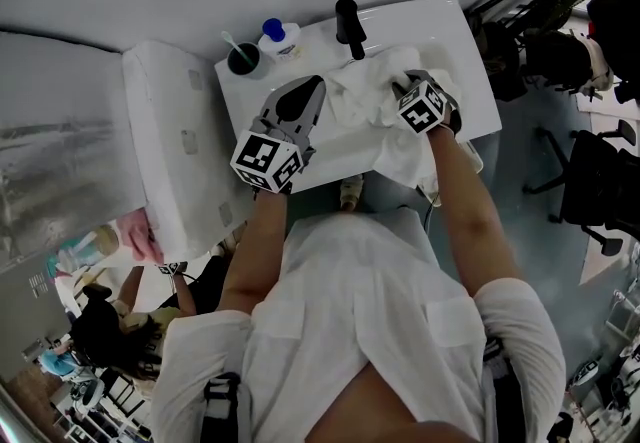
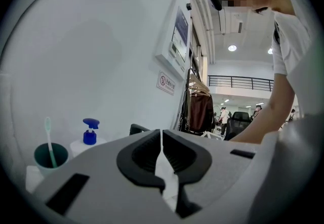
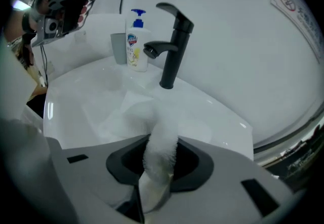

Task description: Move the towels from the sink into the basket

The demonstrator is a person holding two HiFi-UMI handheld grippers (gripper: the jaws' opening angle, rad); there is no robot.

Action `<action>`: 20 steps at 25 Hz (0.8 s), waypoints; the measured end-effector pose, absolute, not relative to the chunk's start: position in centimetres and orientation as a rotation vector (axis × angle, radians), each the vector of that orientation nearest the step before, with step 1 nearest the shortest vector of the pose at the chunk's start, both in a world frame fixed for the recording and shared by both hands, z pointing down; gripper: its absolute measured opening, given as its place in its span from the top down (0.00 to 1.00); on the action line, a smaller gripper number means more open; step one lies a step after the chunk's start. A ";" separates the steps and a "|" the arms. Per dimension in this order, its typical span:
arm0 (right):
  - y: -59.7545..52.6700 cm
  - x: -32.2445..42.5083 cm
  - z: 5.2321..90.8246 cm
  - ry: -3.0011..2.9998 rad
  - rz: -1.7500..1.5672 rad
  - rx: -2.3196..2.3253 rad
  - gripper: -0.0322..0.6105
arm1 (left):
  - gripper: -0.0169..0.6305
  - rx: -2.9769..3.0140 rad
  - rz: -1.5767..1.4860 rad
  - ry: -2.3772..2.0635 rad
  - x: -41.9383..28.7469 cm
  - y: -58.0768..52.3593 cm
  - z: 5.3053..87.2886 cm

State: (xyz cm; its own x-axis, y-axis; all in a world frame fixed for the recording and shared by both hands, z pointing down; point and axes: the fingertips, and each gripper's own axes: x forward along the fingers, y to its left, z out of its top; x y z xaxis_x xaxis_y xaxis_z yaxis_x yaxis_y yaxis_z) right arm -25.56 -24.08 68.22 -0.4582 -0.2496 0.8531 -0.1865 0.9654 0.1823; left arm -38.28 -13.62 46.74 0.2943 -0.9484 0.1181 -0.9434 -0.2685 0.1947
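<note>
White towels [image 1: 365,96] lie bunched in the white sink [image 1: 455,41], with one part hanging over its front edge. My left gripper [image 1: 316,86] is at the heap's left edge; in the left gripper view its jaws [image 2: 161,139] are closed on a thin fold of white towel [image 2: 164,175]. My right gripper [image 1: 400,89] is pushed down into the heap on the right side. The right gripper view shows its jaws [image 3: 154,177] pinching a rolled strand of towel [image 3: 162,142] that rises from the basin [image 3: 101,96]. No basket is in view.
A black faucet [image 1: 350,26] stands at the back of the sink, with a blue-capped soap bottle [image 1: 280,36] and a dark cup holding a toothbrush [image 1: 243,58] to its left. A white box-like unit [image 1: 175,151] stands left of the sink. Office chairs [image 1: 600,171] stand at the right.
</note>
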 end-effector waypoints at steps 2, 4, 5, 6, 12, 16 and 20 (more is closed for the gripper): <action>-24.8 -25.4 66.5 -2.119 -0.069 0.373 0.78 | 0.94 2.347 -0.030 -1.734 -37.8 -13.8 46.5; -25.7 -25.0 64.4 -2.183 -0.060 0.443 0.79 | 0.94 2.360 -0.034 -1.727 -37.1 -14.1 46.1; -26.1 -24.7 63.2 -2.213 -0.060 0.478 0.79 | 0.95 2.367 -0.036 -1.723 -36.8 -14.2 45.9; -26.6 -24.5 62.0 -2.241 -0.062 0.513 0.79 | 0.94 2.375 -0.037 -1.719 -36.4 -14.3 45.6; -29.0 -22.8 54.3 -2.438 -0.077 0.721 0.79 | 0.94 2.427 -0.042 -1.698 -34.1 -14.9 44.1; -29.5 -21.6 48.9 -2.553 -0.131 0.816 0.80 | 0.94 2.461 -0.052 -1.692 -32.6 -14.9 42.8; -29.3 -19.9 44.6 -2.617 -0.195 0.878 0.80 | 0.95 2.498 -0.060 -1.681 -30.8 -14.9 41.6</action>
